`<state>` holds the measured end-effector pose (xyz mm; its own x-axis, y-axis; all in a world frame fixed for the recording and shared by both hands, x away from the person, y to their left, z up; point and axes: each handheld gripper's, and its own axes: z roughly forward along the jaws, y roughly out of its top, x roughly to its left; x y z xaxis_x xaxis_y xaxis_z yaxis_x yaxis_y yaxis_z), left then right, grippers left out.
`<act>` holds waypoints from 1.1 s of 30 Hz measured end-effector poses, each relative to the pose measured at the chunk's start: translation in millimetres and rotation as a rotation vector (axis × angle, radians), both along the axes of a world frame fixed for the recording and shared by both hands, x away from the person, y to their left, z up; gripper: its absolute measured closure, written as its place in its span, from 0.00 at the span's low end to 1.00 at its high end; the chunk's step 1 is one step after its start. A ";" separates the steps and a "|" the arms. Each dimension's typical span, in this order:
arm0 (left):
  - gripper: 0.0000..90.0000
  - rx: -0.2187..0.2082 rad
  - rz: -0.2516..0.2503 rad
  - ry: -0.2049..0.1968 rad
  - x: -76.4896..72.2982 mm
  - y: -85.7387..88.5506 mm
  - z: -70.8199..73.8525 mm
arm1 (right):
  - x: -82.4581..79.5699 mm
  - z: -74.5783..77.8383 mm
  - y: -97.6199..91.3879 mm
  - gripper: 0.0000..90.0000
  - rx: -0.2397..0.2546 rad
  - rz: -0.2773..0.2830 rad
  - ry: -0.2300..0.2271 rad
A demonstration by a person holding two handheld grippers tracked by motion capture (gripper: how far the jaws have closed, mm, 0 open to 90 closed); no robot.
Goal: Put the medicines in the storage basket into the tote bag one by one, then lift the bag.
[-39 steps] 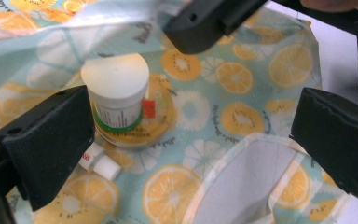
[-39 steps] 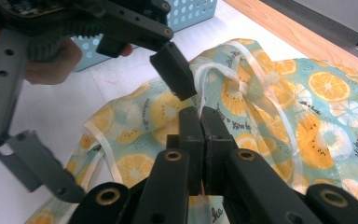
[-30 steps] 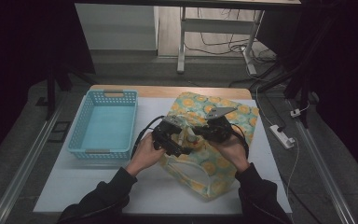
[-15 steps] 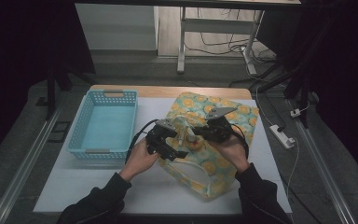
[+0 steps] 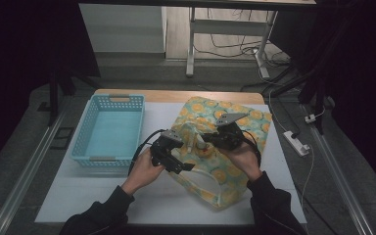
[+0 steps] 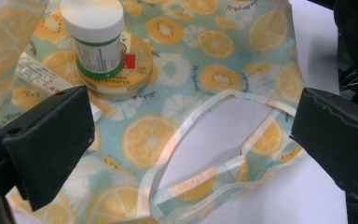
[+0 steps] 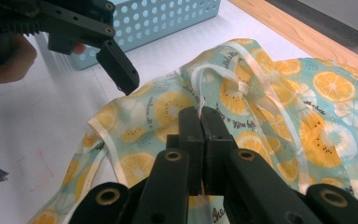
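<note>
- The work in hand looks like opening a fruit-print cloth bag point(image 5: 225, 147) that lies on the white table point(image 5: 103, 196), at about three o'clock from the blue basket point(image 5: 108, 129).
- The right gripper point(image 7: 200, 116) has its jaws together, clamped on a thin white strap point(image 7: 199, 81) of the bag; the strap rises out of the pinch toward twelve o'clock and loops over to a knot further up the cloth.
- The left gripper point(image 6: 186, 140) has its jaws wide apart and holds nothing. In its own view the bag's mouth, edged in pale binding point(image 6: 182, 135), lies between the jaws, with bare table showing through the opening.
- A white-capped jar point(image 6: 95, 37) stands on a round tin point(image 6: 121, 77) at roughly eleven o'clock from that opening, resting on the printed cloth.
- In the high view the left gripper point(image 5: 174, 156) sits at about eight o'clock from the right gripper point(image 5: 210, 142), both over the bag's near-left part.
- Judged step: one side is held, and the other is being lined up for a grasp.
- The next move probably calls for the open jaws to settle onto the near edge of the bag's mouth and take only one layer of cloth, so the two sides can be drawn apart.
- Care is needed not to knock the jar off the tin.
</note>
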<state>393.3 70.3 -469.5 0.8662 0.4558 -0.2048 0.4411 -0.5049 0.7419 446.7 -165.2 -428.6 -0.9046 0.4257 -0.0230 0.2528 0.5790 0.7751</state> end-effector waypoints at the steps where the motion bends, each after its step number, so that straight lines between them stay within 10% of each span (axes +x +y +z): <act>1: 0.00 0.003 0.000 0.001 -0.9 0.8 -0.2 | 0.0 0.0 -0.1 0.99 -0.001 0.000 0.000; 33: 0.01 0.137 0.020 0.012 -2.8 -8.8 -34.7 | -0.3 -2.9 1.5 0.99 -0.011 0.003 0.005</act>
